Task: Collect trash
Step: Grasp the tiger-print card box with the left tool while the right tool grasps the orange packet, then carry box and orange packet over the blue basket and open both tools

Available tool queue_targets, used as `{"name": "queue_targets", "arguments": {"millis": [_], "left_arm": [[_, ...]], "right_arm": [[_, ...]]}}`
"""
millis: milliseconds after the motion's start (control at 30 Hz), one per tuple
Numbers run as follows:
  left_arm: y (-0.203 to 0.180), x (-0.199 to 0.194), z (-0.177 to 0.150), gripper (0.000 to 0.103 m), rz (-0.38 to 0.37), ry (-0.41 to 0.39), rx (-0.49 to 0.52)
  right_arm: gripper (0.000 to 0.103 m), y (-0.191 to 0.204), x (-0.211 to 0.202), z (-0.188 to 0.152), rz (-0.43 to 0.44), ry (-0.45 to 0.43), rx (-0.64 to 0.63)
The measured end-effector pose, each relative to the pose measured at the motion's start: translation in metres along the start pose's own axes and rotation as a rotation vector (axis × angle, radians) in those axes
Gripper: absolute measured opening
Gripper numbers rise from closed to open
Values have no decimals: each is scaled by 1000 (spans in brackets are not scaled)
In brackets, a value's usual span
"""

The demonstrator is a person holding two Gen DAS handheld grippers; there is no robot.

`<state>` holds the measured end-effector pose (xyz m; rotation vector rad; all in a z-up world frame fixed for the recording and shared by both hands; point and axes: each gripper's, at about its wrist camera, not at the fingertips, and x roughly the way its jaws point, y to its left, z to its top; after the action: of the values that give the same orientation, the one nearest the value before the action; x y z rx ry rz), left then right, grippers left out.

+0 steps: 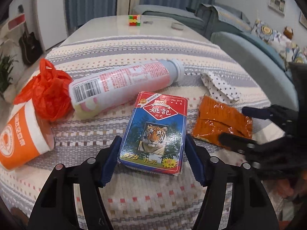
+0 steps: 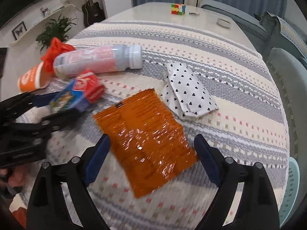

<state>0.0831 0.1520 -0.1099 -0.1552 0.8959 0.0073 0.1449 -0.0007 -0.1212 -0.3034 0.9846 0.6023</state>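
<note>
Left gripper: jaws closed around the card box, pads at its two sides.
Right gripper: jaws wide, straddling the orange wrapper, not gripping.
Farther on desk: heart-print pouch, bottle, red bag, orange cup.
Progress: early by my judgement; everything lies uncollected.
Hidden: no bin visible; near wrapper blurred.

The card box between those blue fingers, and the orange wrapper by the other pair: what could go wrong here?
1. The left gripper holds the card box only at its near end, so it may tilt or slip out.
2. The orange wrapper lies flat and shiny between the open fingers of the right gripper; they might slide over it or pinch the tablecloth instead.
3. The two grippers work close together and could bump.
</note>
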Motion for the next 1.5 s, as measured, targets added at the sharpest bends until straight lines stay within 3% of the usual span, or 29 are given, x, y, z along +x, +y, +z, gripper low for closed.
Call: {"name": "queue_targets", "arguments": {"millis": [100, 333, 433, 600, 733, 833, 1000, 1233, 1500], "left_arm": [[1, -1, 1, 63, -13, -2, -10], [-4, -5, -2, 63, -19, -14, -9], [-11, -12, -1, 63, -15, -29, 5], [-24, -37, 6, 63, -20, -88, 25], [-47, -64, 21, 63, -59, -154, 44], [-79, -85, 37, 63, -110, -210, 84], [-144, -102, 60, 63, -175, -264, 161], [-247, -95, 80, 63, -285, -270, 256], [-333, -36, 65, 63, -348, -142, 336]], "right_arm": [[79, 1, 3, 0, -6, -4, 7], [36, 3, -12, -9, 51, -32, 15], [29, 8, -23, -19, 36, -56, 4], [26, 6, -53, -24, 4, -132, 33], [26, -16, -102, -25, -48, -236, 96], [26, -41, -140, -30, -97, -311, 158], [26, -96, -199, -55, -259, -400, 272], [26, -184, -235, -104, -419, -393, 471], [26, -278, -210, -192, -427, -268, 777]]}}
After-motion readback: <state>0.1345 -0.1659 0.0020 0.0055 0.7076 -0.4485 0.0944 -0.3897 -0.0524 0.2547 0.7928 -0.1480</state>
